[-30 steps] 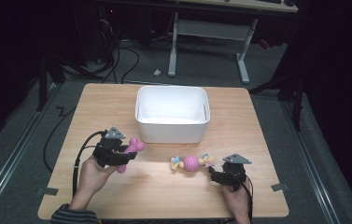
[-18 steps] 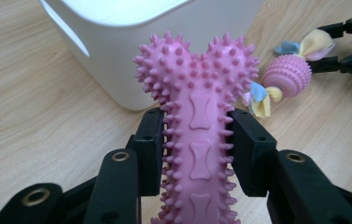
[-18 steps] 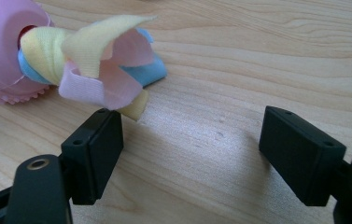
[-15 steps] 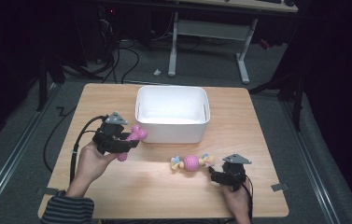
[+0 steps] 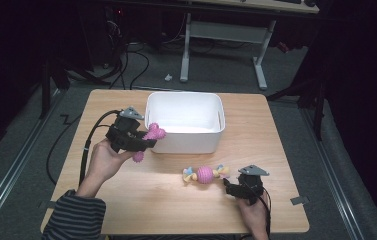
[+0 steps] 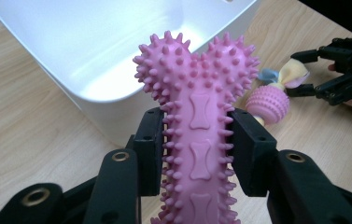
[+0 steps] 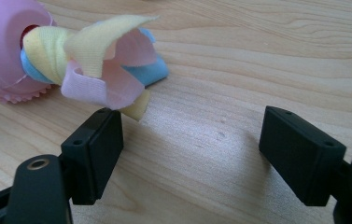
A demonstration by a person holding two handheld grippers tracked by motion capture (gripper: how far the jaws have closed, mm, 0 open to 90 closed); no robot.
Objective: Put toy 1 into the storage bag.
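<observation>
Setting: dim room, grey floor, a second table frame at the back; work surface is a light wooden desk (image 5: pixel 141 200). Item 1, my left gripper (image 5: pixel 135 140): clenched on the shaft of a pink spiked bone toy (image 6: pixel 200 135), one pad on each flank, the toy's knobbed head pointing ahead of the jaws and its tail hanging out below them. Item 2, white bin (image 5: pixel 216 107): directly ahead of the left gripper, its near wall just beyond the toy's head; interior bare as far as I can see. Step in hand, as I judge it: carry the bone over that wall and let go inside. To do it well I should lift before moving forward, so the spikes pass above the rim instead of snagging it, and part the jaws only once the whole toy is above the open interior. Item 3, my right gripper (image 5: pixel 236 189): released, jaws spread wide, resting low near the desk's front. Item 4, pink ball toy with pastel cloth tufts (image 5: pixel 205 174): just ahead of the right gripper, one tuft near the left pad (image 7: pixel 96 149), not held. Clearance: bare desk lies between the two grippers and to both sides of the bin; the right gripper sits close to the near edge, so any approach should go forward, away from it.
</observation>
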